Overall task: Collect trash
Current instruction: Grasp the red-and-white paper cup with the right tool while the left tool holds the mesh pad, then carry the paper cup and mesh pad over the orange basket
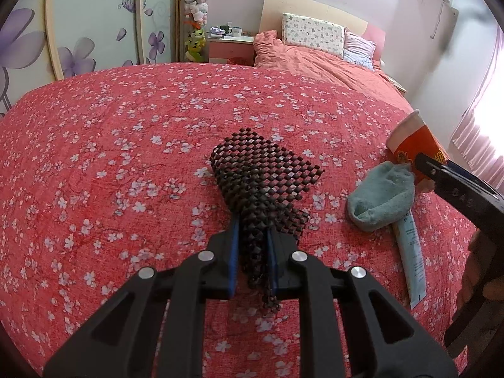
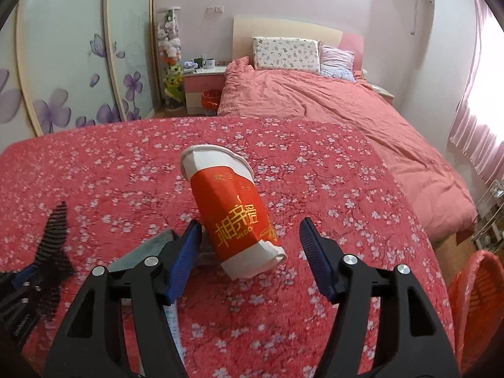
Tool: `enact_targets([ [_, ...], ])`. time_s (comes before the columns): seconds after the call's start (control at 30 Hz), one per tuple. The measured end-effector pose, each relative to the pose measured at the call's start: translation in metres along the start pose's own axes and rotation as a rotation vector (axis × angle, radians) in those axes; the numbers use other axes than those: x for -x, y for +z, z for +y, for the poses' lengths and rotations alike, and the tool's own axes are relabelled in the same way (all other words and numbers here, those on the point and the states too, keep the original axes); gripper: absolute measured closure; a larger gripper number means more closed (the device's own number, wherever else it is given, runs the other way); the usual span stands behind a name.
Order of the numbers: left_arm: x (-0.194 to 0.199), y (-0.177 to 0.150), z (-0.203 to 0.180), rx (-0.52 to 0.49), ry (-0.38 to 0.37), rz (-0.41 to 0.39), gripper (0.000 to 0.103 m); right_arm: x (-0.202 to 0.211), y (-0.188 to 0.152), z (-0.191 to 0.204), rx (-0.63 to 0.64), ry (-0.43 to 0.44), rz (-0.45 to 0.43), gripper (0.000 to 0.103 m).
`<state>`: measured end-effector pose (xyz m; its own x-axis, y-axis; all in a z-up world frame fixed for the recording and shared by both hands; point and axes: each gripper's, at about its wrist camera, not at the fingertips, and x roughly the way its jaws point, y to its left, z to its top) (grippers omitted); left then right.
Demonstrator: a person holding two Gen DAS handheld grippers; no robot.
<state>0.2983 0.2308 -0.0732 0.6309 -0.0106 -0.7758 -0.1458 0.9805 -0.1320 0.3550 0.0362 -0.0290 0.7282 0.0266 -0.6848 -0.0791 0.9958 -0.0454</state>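
While the left gripper (image 1: 252, 252) clenches black mesh (image 1: 261, 173), a crushed red-and-white cup (image 2: 234, 214) lies between the released right gripper's (image 2: 249, 236) pads.

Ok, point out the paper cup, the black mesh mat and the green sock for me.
paper cup (image 2: 234, 217): right wrist view, on its red printed band.
black mesh mat (image 1: 261, 173): left wrist view, on its open part beyond the fingers.
green sock (image 1: 382, 197): left wrist view, mid-body.
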Motion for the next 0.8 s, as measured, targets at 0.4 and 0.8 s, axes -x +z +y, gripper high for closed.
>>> enact_targets([
  [0.4,0.0,0.001,0.0,0.006,-0.005,-0.001,0.085,0.014,-0.009,-0.029,-0.094,0.024,-0.006,0.062],
  [0.8,0.01,-0.002,0.012,0.053,-0.073,-0.024,0.093,0.073,-0.035,-0.09,-0.165,0.014,-0.059,0.062],
])
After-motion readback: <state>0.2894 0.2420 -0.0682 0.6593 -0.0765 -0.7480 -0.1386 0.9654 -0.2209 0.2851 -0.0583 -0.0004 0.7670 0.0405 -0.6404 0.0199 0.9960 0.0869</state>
